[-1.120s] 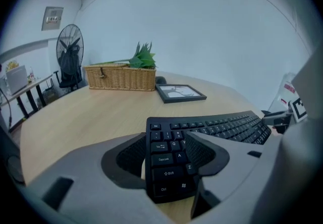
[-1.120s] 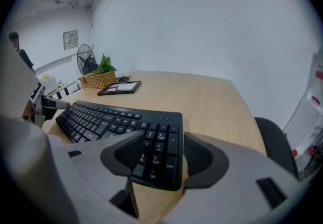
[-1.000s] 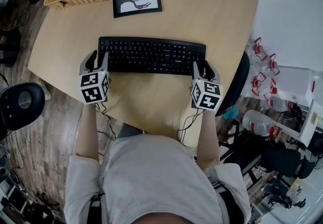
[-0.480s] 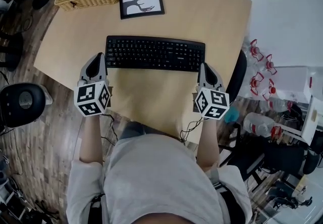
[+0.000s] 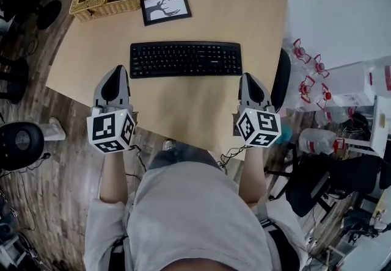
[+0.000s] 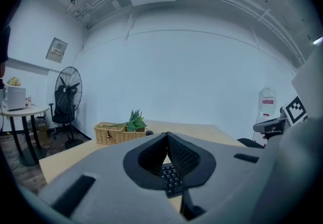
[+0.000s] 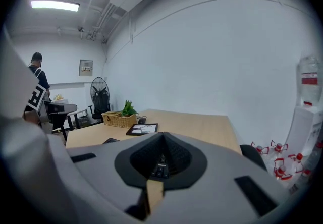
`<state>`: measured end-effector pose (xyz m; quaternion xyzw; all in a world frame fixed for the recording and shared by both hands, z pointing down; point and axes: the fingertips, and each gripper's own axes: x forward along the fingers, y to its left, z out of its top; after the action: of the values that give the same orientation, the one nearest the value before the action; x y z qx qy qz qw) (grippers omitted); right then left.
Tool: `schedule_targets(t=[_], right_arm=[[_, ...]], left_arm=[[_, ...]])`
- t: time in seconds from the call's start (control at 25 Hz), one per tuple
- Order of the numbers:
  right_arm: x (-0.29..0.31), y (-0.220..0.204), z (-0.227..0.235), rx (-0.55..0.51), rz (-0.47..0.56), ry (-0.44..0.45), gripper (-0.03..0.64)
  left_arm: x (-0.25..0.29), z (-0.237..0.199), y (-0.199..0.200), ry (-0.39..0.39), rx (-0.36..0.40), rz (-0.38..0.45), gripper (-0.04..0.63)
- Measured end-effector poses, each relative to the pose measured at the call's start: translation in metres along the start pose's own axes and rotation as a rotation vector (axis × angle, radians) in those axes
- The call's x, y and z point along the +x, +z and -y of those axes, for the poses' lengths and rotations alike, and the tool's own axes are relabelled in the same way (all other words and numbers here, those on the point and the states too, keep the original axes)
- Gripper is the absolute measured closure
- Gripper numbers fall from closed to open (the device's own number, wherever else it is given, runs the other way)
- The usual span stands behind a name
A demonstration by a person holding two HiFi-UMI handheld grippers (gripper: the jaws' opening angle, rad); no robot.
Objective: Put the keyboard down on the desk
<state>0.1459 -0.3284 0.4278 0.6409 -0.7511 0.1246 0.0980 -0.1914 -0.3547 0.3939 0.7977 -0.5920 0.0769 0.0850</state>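
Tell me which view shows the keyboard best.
The head view: the whole keyboard lies flat on the desk, every edge visible from above. The left gripper view and the right gripper view each catch only a few of its keys, seen low through the gap beneath the shut jaws.

Recorded left gripper with jaws closed tip to tip. Saw keyboard keys through the opening under the tips, lying on the tan desk. Noted wicker basket holding a green plant at the desk's far side. Logged standing fan off left, by the wall.
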Motion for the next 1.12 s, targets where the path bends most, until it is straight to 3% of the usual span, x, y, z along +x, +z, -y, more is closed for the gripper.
schedule_targets(t=[0.4,0.68,1.12], right_arm=[[-0.071,0.032,-0.025,-0.017,0.131,-0.02,0.603],[-0.11,0.054,-0.045,-0.086,0.203,-0.032,0.603],[-0.165,0.091,-0.055,-0.067,0.34,-0.071,0.603]], left_arm=[[-0.062,0.012,0.037,-0.041,-0.015,0.115,0.586],[-0.092,0.015,0.054,-0.043,0.037,0.159,0.586],[-0.141,0.024,0.099,-0.059,0.04,0.287,0.584]])
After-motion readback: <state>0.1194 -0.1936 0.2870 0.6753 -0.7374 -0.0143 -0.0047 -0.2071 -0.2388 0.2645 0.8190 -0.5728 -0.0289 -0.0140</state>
